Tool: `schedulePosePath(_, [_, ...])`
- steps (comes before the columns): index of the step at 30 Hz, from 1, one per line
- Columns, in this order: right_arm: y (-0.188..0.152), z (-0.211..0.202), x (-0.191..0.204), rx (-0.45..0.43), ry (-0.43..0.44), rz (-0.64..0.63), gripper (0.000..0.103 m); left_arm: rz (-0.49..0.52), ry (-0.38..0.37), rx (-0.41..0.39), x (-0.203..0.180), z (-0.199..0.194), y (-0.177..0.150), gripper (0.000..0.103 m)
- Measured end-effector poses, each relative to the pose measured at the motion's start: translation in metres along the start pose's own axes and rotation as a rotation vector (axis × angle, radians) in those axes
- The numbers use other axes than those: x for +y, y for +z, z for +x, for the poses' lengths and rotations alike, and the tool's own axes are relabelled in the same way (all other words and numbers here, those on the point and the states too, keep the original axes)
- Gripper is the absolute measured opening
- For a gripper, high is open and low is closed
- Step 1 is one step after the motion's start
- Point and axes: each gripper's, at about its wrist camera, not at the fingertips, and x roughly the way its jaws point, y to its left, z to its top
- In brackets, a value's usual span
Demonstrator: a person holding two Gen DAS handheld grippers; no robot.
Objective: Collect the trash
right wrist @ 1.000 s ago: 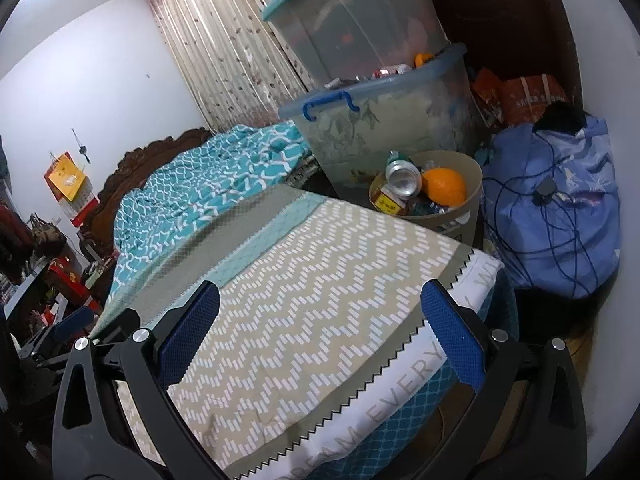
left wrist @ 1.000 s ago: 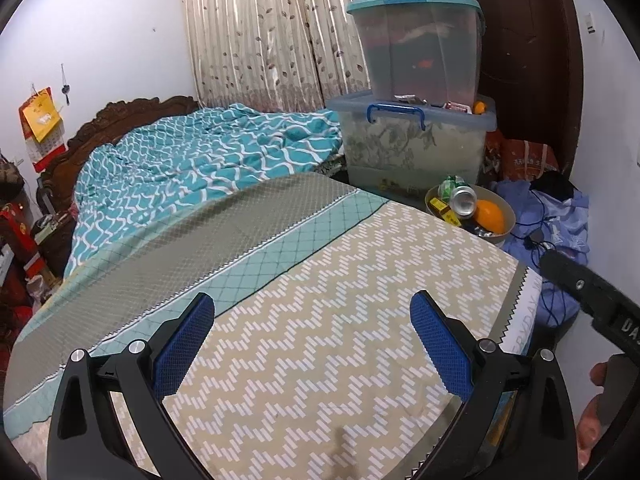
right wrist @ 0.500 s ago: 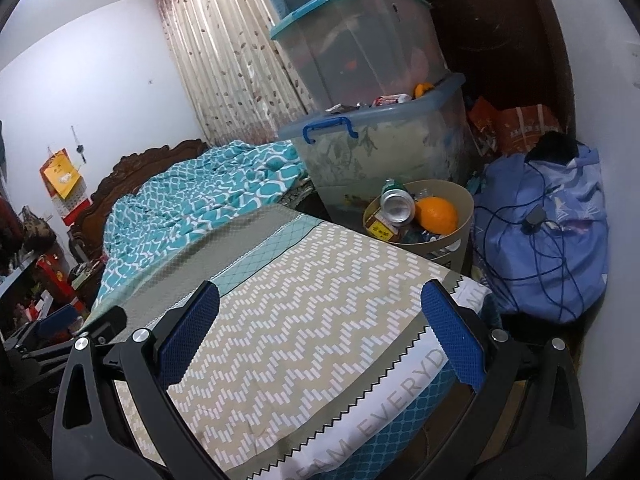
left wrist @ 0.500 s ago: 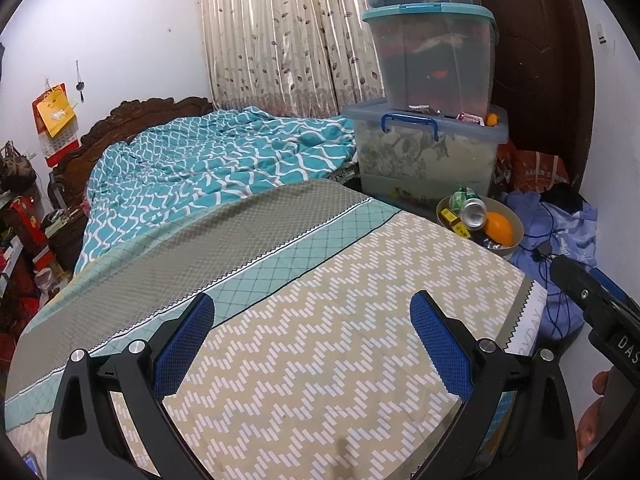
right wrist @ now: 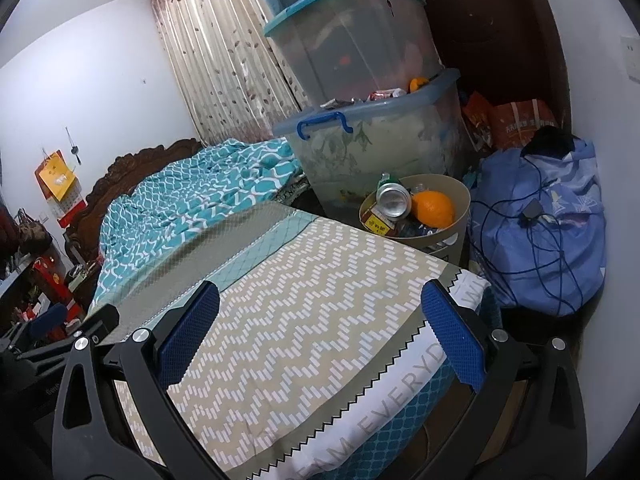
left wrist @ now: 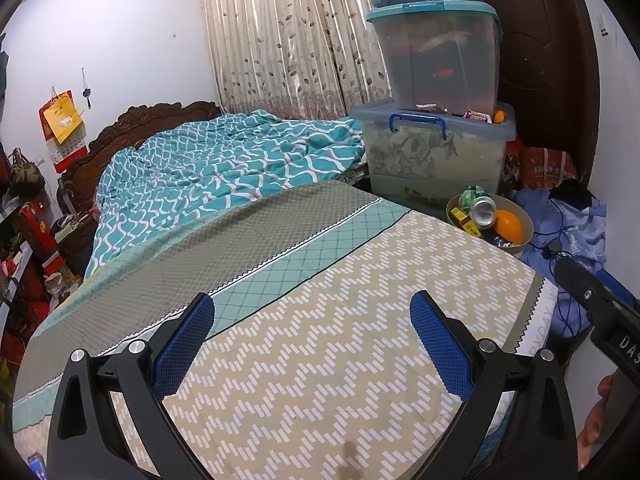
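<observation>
A beige trash bin stands on the floor past the bed's far corner; it also shows in the left wrist view. It holds a silver can, an orange, a yellow box and a green can. My left gripper is open and empty over the zigzag bedspread. My right gripper is open and empty over the bed's corner, well short of the bin.
Stacked clear storage boxes stand behind the bin. A blue bag with cables lies right of it, by a dark door. A teal quilt covers the far bed. Cluttered shelves line the left.
Both grippers have pulled back and risen a little from the bin, so the room shows wider. Both stay open and empty.
</observation>
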Motion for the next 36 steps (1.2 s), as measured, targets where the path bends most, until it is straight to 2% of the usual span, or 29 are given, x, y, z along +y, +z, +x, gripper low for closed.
schedulePosePath(10, [0.006, -0.013, 0.004, -0.07, 0.0, 0.019, 0.1, 0.024, -0.011, -0.022, -0.001, -0.004, -0.001, 0.095])
schedulePosePath(25, [0.005, -0.007, 0.009, -0.014, 0.026, 0.02, 0.1, 0.014, -0.089, 0.045, -0.001, 0.006, -0.007, 0.095])
schedulePosePath(29, [0.002, -0.002, 0.011, 0.013, 0.03, 0.011, 0.1, 0.023, -0.061, 0.047, -0.001, 0.008, -0.01, 0.095])
schedulePosePath(36, [-0.001, 0.001, 0.015, 0.027, 0.031, -0.009, 0.1, 0.019, -0.06, 0.058, 0.0, 0.01, -0.012, 0.094])
